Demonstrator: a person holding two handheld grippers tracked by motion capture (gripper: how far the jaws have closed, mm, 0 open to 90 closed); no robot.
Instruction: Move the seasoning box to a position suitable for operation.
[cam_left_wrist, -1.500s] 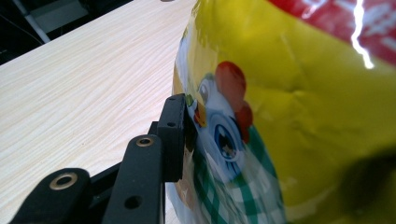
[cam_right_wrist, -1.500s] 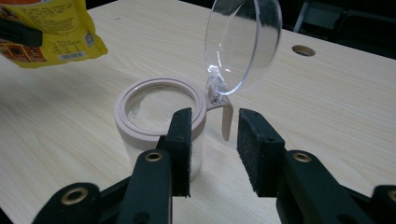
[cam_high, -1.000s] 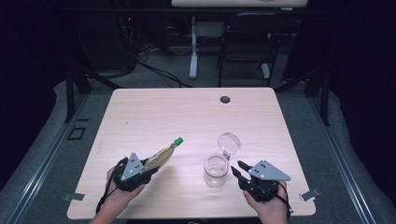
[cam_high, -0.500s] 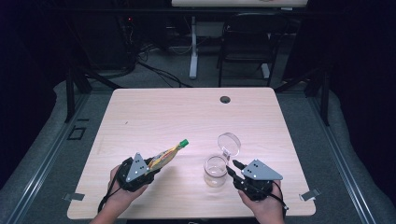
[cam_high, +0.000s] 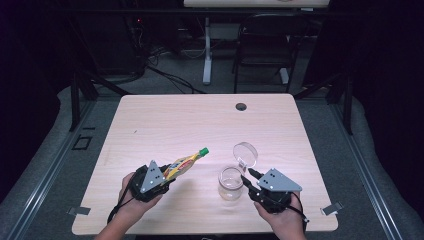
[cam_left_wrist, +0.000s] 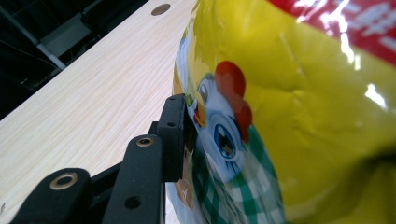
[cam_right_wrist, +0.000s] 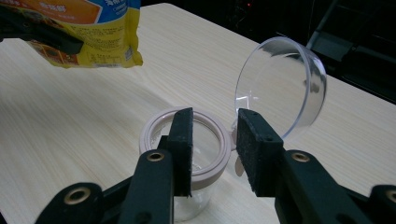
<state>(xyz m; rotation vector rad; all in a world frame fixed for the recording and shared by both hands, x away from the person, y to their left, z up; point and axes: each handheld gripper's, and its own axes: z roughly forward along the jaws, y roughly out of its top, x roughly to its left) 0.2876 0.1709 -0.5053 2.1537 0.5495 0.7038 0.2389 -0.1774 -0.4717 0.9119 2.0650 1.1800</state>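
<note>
My left gripper (cam_high: 166, 176) is shut on a yellow snack pouch (cam_high: 184, 164) with a green cap (cam_high: 204, 151), held slanted above the table with the cap towards the jar. In the left gripper view one black finger (cam_left_wrist: 173, 135) presses the pouch (cam_left_wrist: 299, 107), which hides the other finger. A small clear jar (cam_high: 230, 183) with a pale rim stands upright, its clear lid (cam_high: 245, 154) flipped open on a hinge. My right gripper (cam_high: 246, 176) is open at the jar's right side. In the right gripper view its jaws (cam_right_wrist: 215, 126) stand on either side of the rim (cam_right_wrist: 154, 122) near the hinge, not pressing it.
The light wooden table (cam_high: 190, 120) has a cable hole (cam_high: 241, 106) near its far edge. Beyond the table are a desk leg, cables and a dark chair (cam_high: 265, 45). The person's hands come in over the near edge.
My right gripper has moved left up to the jar. My left gripper has edged right, bringing the pouch's cap nearer the jar.
</note>
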